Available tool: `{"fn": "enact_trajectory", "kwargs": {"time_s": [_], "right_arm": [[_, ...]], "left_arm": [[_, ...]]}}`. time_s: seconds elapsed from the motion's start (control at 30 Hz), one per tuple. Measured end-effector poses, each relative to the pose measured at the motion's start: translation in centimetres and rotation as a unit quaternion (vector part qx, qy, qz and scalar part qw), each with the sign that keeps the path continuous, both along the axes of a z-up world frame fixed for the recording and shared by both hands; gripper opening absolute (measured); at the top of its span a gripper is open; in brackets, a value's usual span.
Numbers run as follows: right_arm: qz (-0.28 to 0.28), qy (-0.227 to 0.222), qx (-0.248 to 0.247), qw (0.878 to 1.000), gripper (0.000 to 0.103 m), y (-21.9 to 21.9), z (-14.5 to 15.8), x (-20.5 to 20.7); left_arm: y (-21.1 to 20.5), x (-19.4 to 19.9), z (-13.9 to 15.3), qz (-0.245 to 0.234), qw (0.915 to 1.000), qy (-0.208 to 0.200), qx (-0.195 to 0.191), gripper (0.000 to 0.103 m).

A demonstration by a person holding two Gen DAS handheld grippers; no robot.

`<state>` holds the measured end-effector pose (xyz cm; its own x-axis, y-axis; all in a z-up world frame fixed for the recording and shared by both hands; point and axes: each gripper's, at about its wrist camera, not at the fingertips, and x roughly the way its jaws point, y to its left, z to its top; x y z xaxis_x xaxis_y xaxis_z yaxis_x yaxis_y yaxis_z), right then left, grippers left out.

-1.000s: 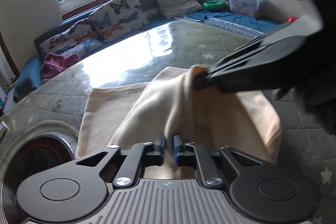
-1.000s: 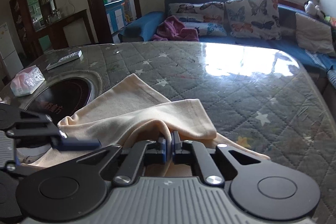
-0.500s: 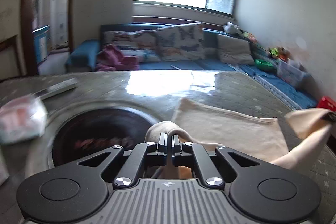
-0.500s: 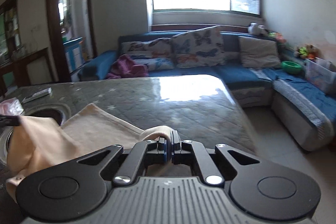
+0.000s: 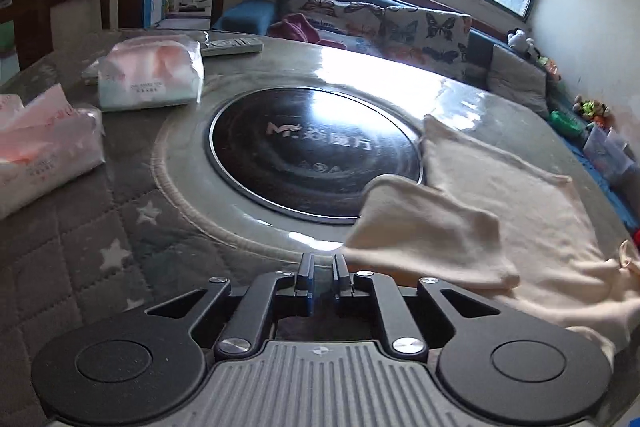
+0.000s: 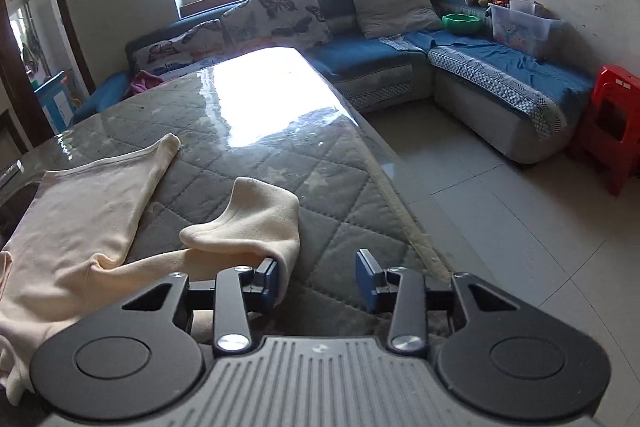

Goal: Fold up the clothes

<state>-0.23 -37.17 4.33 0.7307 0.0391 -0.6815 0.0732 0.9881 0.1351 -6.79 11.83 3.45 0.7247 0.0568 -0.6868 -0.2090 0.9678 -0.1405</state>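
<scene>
A cream shirt (image 5: 520, 211) lies spread on the quilted table, a sleeve (image 5: 424, 231) lying just right of my left gripper (image 5: 322, 275). The left jaws stand a narrow gap apart with nothing between them. In the right wrist view the shirt (image 6: 80, 227) lies at the left, its other sleeve (image 6: 256, 223) bunched beside the left fingertip. My right gripper (image 6: 322, 281) is wide open and empty above the table's front edge.
A round black hotplate (image 5: 316, 155) is set into the table beside the shirt. Two tissue packs (image 5: 148, 75) and a remote (image 5: 232, 45) lie at the far left. The table edge (image 6: 384, 179) drops to a tiled floor; a blue sofa and a red stool (image 6: 612, 123) stand beyond.
Both grippers pulled apart with the sleeves, then let go. The right gripper opened wide, the left opened slightly. Both sleeves now lie on the table.
</scene>
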Motion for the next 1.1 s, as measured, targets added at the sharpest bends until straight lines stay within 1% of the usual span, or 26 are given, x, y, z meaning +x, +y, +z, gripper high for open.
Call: {"fn": "enact_trajectory", "kwargs": {"time_s": [0.03,0.1,0.13,0.17,0.23,0.3,0.37,0.43,0.5,0.57,0.63,0.7,0.73,0.8,0.83,0.87,0.9,0.93,0.97,1.0,1.1], "right_arm": [[0.008,0.002,-0.002,1.000,0.045,0.1,0.2,-0.1],[0.031,0.003,-0.035,0.999,0.051,1.5,0.7,-0.3],[0.044,0.001,-0.058,0.997,0.054,2.2,0.8,-0.2],[0.051,0.000,-0.070,0.996,0.054,2.6,0.8,-0.3],[0.082,-0.005,-0.112,0.990,0.056,4.5,0.7,-0.1],[0.108,-0.012,-0.144,0.984,0.058,6.0,0.4,0.3],[0.127,-0.018,-0.173,0.977,0.058,7.4,0.1,0.5],[0.142,-0.022,-0.197,0.970,0.055,8.6,-0.2,1.0],[0.146,-0.025,-0.203,0.968,0.052,9.0,-0.4,1.6],[0.132,-0.029,-0.208,0.969,0.052,8.5,-0.4,2.1],[0.092,-0.039,-0.220,0.970,0.052,7.3,-0.1,2.5],[0.052,-0.044,-0.216,0.974,0.052,5.9,0.4,2.7],[0.015,-0.043,-0.196,0.980,0.052,4.1,0.8,2.7],[-0.017,-0.040,-0.166,0.985,0.053,1.8,1.5,2.3],[-0.022,-0.040,-0.161,0.986,0.054,1.4,1.7,2.2],[-0.025,-0.042,-0.159,0.986,0.054,0.8,2.0,1.6],[-0.026,-0.043,-0.160,0.986,0.054,0.7,2.2,1.4],[-0.023,-0.045,-0.163,0.985,0.055,0.7,2.3,0.9],[-0.018,-0.047,-0.161,0.986,0.055,0.9,2.4,0.7],[-0.013,-0.048,-0.159,0.986,0.056,1.0,2.5,0.5],[0.022,-0.050,-0.139,0.989,0.057,2.5,2.8,0.3]], "left_arm": [[-0.3,-0.3,0.2,-0.009,0.9999,-0.004,0.013,0.028],[-1.2,-0.8,0.9,-0.031,0.9985,-0.019,0.040,0.043],[-1.9,-0.9,1.2,-0.044,0.9972,-0.025,0.055,0.046],[-2.5,-1.0,1.4,-0.055,0.9955,-0.032,0.071,0.048],[-3.8,-1.0,1.9,-0.073,0.9913,-0.045,0.100,0.048],[-4.8,-1.0,2.2,-0.091,0.9870,-0.057,0.120,0.049],[-5.8,-0.8,2.3,-0.115,0.9833,-0.064,0.125,0.049],[-7.0,-0.5,2.2,-0.145,0.9790,-0.068,0.126,0.048],[-8.2,-0.2,2.1,-0.175,0.9730,-0.073,0.131,0.047],[-9.3,0.5,1.7,-0.203,0.9687,-0.070,0.124,0.047],[-10.4,1.3,0.9,-0.229,0.9641,-0.062,0.120,0.047],[-11.3,2.0,-0.1,-0.248,0.9599,-0.053,0.121,0.047],[-11.7,2.3,-0.6,-0.256,0.9577,-0.050,0.122,0.047],[-12.3,2.9,-1.3,-0.266,0.9544,-0.046,0.127,0.047],[-12.5,3.1,-1.7,-0.268,0.9534,-0.045,0.132,0.047],[-12.6,3.3,-1.9,-0.269,0.9526,-0.045,0.136,0.042],[-12.7,3.4,-2.2,-0.269,0.9518,-0.046,0.140,0.026],[-12.8,3.6,-2.5,-0.270,0.9509,-0.046,0.143,0.019],[-12.6,3.7,-2.6,-0.266,0.9521,-0.048,0.143,0.007],[-12.1,3.9,-2.5,-0.254,0.9564,-0.051,0.136,0.004],[-9.1,4.1,-0.9,-0.186,0.9747,-0.078,0.096,0.002]]}}
